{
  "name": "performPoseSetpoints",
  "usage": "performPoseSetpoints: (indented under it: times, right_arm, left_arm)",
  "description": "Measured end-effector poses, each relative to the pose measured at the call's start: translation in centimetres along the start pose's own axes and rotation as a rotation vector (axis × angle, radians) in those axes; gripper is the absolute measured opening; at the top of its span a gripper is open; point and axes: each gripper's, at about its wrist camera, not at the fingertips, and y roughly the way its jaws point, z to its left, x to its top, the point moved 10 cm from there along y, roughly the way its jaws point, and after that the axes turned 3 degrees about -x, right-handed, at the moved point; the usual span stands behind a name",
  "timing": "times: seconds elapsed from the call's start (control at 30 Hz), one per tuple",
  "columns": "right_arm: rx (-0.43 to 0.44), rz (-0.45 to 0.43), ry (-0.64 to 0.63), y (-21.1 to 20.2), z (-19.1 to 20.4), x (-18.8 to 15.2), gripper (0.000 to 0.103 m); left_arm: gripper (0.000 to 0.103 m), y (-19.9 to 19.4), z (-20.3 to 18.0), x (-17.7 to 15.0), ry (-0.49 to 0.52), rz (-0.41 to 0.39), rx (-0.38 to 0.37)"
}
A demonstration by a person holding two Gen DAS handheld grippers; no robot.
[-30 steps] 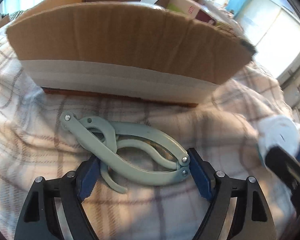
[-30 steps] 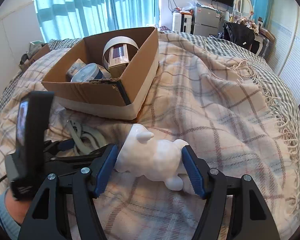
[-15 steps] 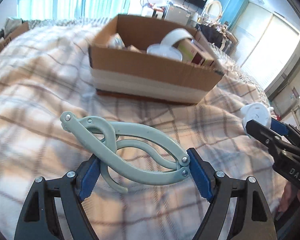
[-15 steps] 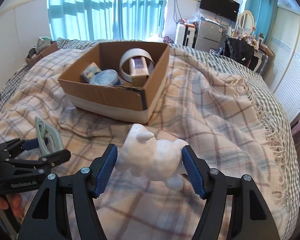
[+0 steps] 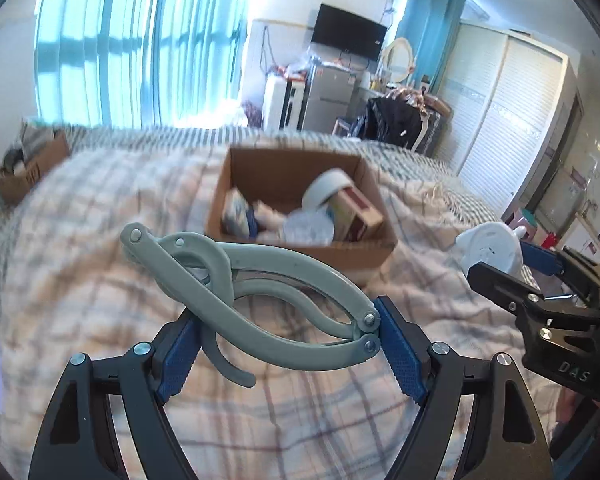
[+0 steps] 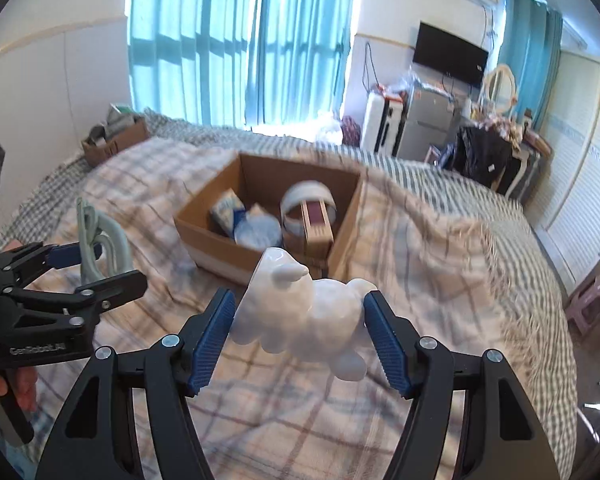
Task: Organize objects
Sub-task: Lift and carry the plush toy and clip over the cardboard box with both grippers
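My left gripper (image 5: 288,350) is shut on a grey-green folding plastic tool (image 5: 260,304), held in the air above the plaid blanket. My right gripper (image 6: 302,334) is shut on a glossy white animal figurine (image 6: 304,312), also lifted off the bed. Each gripper shows in the other's view: the left gripper (image 6: 86,266) at the left with the grey-green tool (image 6: 96,236), the right gripper (image 5: 512,262) at the right with the figurine (image 5: 490,246). Ahead of both sits an open cardboard box (image 5: 300,252) (image 6: 220,244) holding a tape roll, a small carton and several other items.
The bed is covered by a plaid blanket (image 6: 440,280) with a fringed edge. A second small cardboard box (image 6: 116,140) stands at the far left edge of the bed. Furniture, a fridge and a wall TV lie beyond the bed; a stool (image 6: 592,304) stands at the right.
Both grippers have risen from the blanket with their objects still gripped. The box, close and seen side-on before, now lies farther off with its inside in view.
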Motion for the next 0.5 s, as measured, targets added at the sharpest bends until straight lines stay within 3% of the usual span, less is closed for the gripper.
performPoseSetpoints:
  times: [0.27,0.5]
  right_arm:
    - [0.032,-0.093,-0.030,-1.1,0.9,6.5,0.066]
    - [0.041,-0.137,-0.035,1.1,1.1,11.7,0.066]
  left_arm:
    - [0.083,-0.4,0.0,5.6,0.058,-0.070,0.014]
    - [0.083,1.4,1.3,9.1,0.075,-0.085,0.029]
